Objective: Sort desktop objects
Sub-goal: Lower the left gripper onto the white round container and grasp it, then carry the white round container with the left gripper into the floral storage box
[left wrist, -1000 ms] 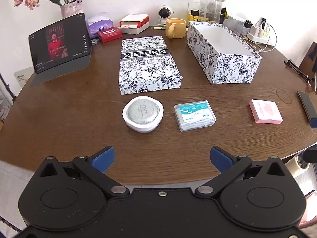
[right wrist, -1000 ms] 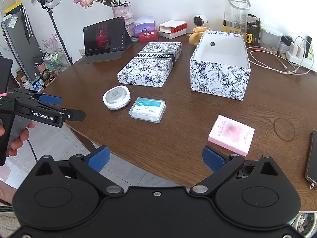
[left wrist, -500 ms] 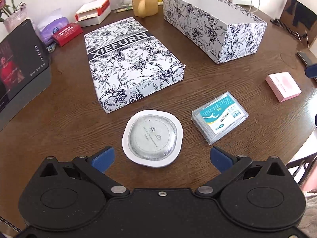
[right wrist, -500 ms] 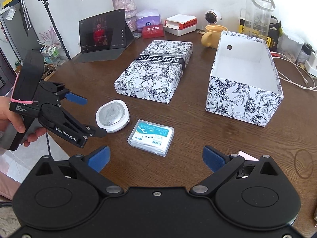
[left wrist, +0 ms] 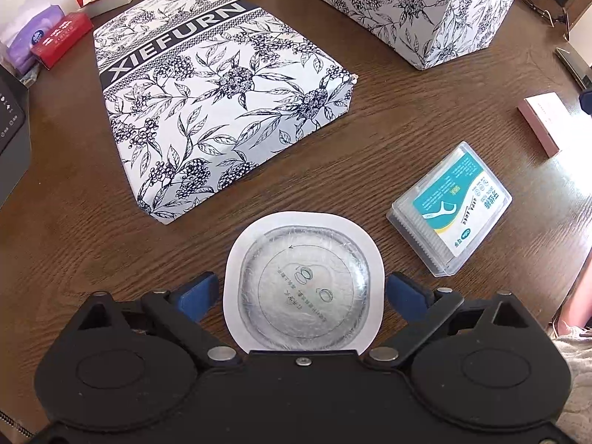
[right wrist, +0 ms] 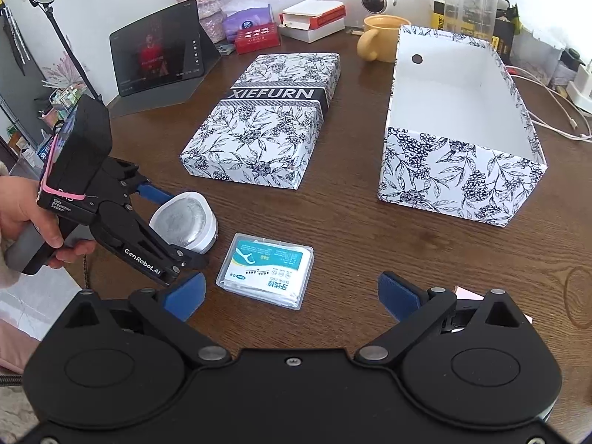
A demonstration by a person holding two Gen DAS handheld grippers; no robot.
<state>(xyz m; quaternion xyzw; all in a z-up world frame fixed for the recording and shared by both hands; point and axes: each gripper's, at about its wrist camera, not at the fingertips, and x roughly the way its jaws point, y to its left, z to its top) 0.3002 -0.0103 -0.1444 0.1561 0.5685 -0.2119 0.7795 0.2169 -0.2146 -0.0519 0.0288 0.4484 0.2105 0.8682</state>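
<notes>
A white round container (left wrist: 303,285) with a foil lid sits on the brown table. My left gripper (left wrist: 301,292) is open and straddles it, one blue pad (left wrist: 199,294) close on each side. In the right wrist view a hand holds the left gripper (right wrist: 177,227) around the container (right wrist: 192,218). A clear dental floss box (right wrist: 266,270) lies just ahead of my open right gripper (right wrist: 292,292), nothing between its pads. The floss box (left wrist: 449,209) is right of the container. A pink box (left wrist: 540,122) lies further right. The open floral box (right wrist: 458,177) is empty, and its lid (right wrist: 266,122) lies beside it.
A tablet (right wrist: 159,59), tissue pack (right wrist: 246,18), red boxes and yellow mug (right wrist: 381,37) line the back of the table. Cables (right wrist: 547,118) lie right of the open box. The table edge (right wrist: 92,277) runs close on the left, under the hand (right wrist: 22,218).
My left gripper has moved forward and down until its pads flank the white container. My right gripper has moved left, bringing the floss box just ahead of its pads.
</notes>
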